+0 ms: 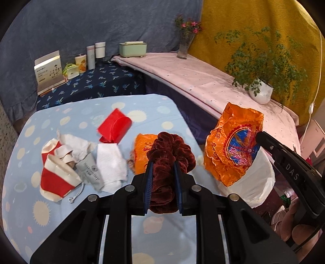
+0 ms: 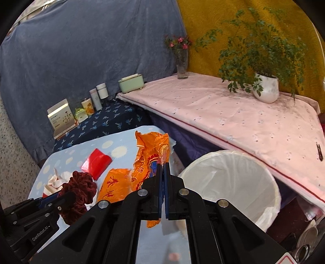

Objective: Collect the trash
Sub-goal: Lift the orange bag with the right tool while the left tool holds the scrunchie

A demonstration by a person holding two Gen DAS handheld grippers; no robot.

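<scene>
The table (image 1: 61, 223) wears a pale blue cloth dotted with cream circles and sun shapes. On it lie a glossy red box (image 1: 114, 128), a white tissue (image 1: 110, 164), a red and cream striped wrapper (image 1: 55, 178) and an orange wrapper (image 1: 140, 153) with red characters. The scrunchie (image 1: 168, 162) is dark maroon velvet. The lifted wrapper (image 1: 231, 146) is orange with a red scalloped ring around a blue patch. The bin (image 2: 233, 182) has a white liner. The side bench (image 2: 223, 113) is pale pink with tiny speckles; the lower surface (image 1: 97, 83) is navy with light blue sprigs. Backdrops are slate blue (image 1: 91, 24) and mustard yellow (image 1: 254, 18). The gripper fingers (image 1: 149, 182) are black with blue pads
</scene>
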